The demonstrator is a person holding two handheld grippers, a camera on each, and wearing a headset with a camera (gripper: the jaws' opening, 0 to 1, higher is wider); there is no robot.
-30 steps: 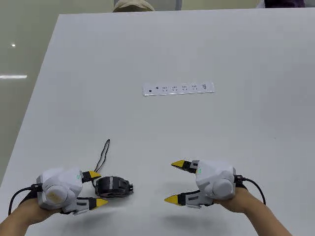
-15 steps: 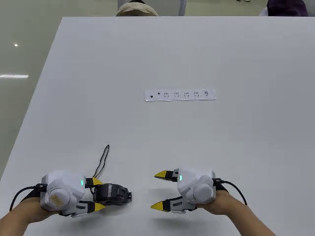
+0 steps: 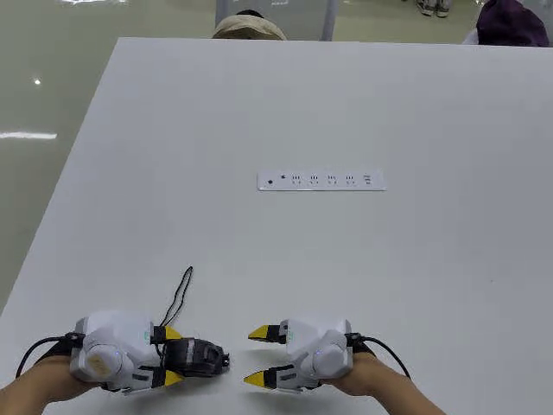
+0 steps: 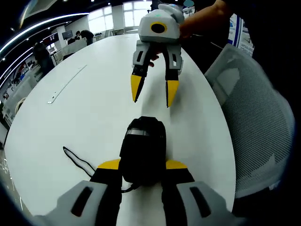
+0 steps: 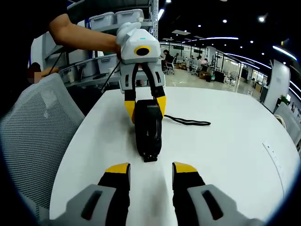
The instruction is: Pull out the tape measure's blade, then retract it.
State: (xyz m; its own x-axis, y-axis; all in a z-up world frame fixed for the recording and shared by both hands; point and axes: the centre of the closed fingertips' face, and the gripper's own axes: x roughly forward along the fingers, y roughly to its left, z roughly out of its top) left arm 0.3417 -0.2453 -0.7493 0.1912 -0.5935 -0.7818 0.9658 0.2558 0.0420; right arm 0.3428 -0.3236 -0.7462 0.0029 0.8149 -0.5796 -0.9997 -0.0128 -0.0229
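Note:
A black tape measure (image 3: 195, 356) (image 4: 143, 148) (image 5: 147, 127) lies on the white table (image 3: 346, 112) near its front edge, its thin black wrist cord (image 3: 179, 292) trailing away from it. My left gripper (image 3: 170, 355) (image 4: 142, 165) is shut on the case, yellow tips on both sides. My right gripper (image 3: 257, 355) (image 5: 151, 169) stands open a short way to the right, pointing at the case's front end without touching it. No blade shows outside the case.
A white power strip (image 3: 320, 181) lies flat at the table's middle. A mesh office chair (image 5: 37, 150) stands beside the near table edge. A person's head (image 3: 249, 25) shows past the far edge.
My right gripper has slid left toward the tape measure, closing much of the gap. My left gripper has closed onto the case. The head camera has tilted slightly.

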